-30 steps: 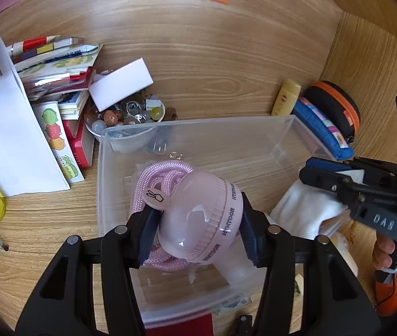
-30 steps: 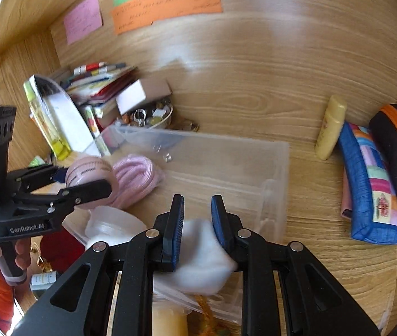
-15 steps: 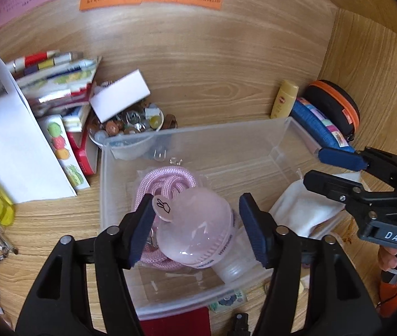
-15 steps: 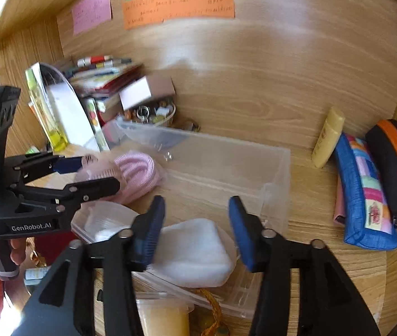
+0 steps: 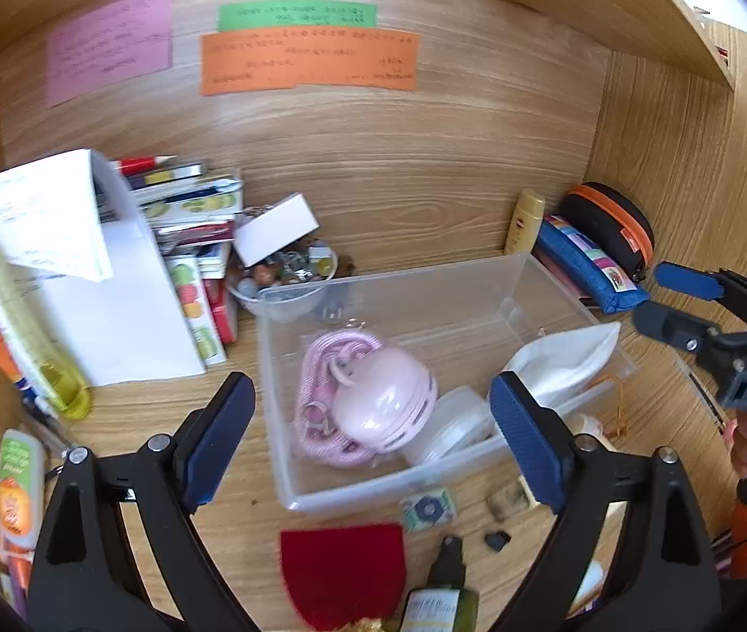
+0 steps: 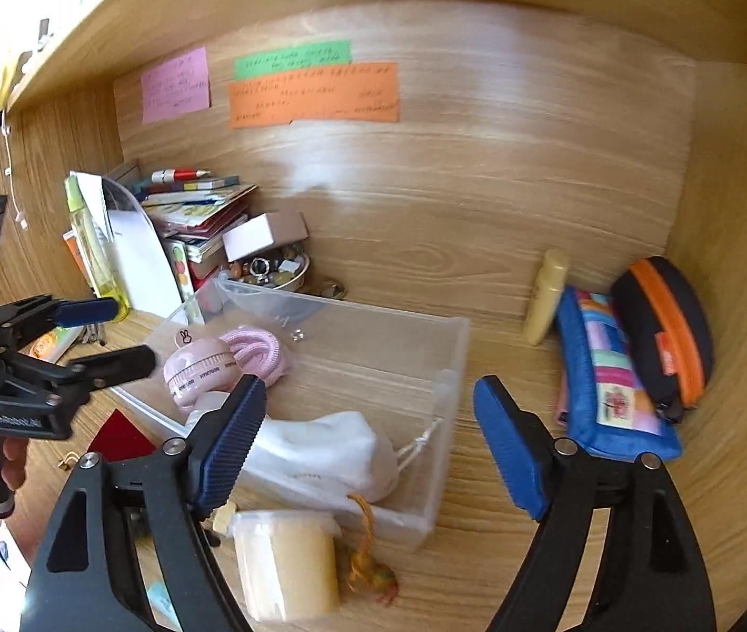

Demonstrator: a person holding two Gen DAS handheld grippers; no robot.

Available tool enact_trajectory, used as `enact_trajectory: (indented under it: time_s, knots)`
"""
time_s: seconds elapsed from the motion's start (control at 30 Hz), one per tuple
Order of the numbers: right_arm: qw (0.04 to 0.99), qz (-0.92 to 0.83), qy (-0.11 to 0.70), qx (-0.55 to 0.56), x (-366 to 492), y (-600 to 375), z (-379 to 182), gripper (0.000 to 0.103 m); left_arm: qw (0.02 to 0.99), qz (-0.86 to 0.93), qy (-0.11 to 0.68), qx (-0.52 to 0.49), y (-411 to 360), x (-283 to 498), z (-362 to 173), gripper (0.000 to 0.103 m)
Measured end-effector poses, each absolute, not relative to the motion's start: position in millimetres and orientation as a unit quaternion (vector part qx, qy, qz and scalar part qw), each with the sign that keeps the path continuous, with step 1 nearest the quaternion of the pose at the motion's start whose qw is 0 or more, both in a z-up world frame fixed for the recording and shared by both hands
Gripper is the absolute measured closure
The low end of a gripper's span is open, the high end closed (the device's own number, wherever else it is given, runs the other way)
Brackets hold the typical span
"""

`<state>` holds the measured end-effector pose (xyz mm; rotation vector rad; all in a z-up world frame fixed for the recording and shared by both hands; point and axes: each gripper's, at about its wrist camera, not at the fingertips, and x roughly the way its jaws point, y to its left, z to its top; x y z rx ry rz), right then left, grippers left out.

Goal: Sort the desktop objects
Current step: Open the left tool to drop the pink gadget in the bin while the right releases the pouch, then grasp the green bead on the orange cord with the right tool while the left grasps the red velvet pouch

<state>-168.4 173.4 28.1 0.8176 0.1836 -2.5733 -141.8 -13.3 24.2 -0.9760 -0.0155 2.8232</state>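
Two grippers are seen above a clear plastic bin [image 5: 541, 284] on the wooden desk [image 5: 426, 200]. The left gripper [image 5: 368, 432] is spread wide, its jaws opening, with nothing pressed between the pads; the pink mini fan [image 5: 384, 403] is seen lying below them inside the bin, touching a coiled pink cord [image 5: 320, 363] and a clear round lid [image 5: 452, 429]. The right gripper [image 6: 368, 442] is likewise opening and empty; the white drawstring pouch [image 6: 331, 453] is seen resting in the bin's near corner. A blue pencil case [image 6: 605, 384], an orange-trimmed black case [image 6: 663, 326] and a yellow tube [image 6: 547, 295] are noted outside the bin, at the right.
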Motion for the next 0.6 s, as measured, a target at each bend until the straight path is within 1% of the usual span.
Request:
enact_trajectory:
  time_s: [0.1,0.3,0.6]
  knots:
    - [0.209,-0.931,0.06,0.293,-160.0,182.4,29.2,0.022,0.066,0.943,-0.006,-0.327,-22.6,-131.2,21.8,0.009]
    - [0.199,-0.93,0.051,0.304,-146.4,198.1,22.1,0.021,0.044,0.936,-0.018,-0.349,-42.8,-116.1,2.1,0.009]
    - [0.181,-0.922,0.057,0.337,-132.4,217.5,-8.0,0.021,0.026,0.915,-0.037,-0.401,-64.4,-102.9,-40.7,0.009]
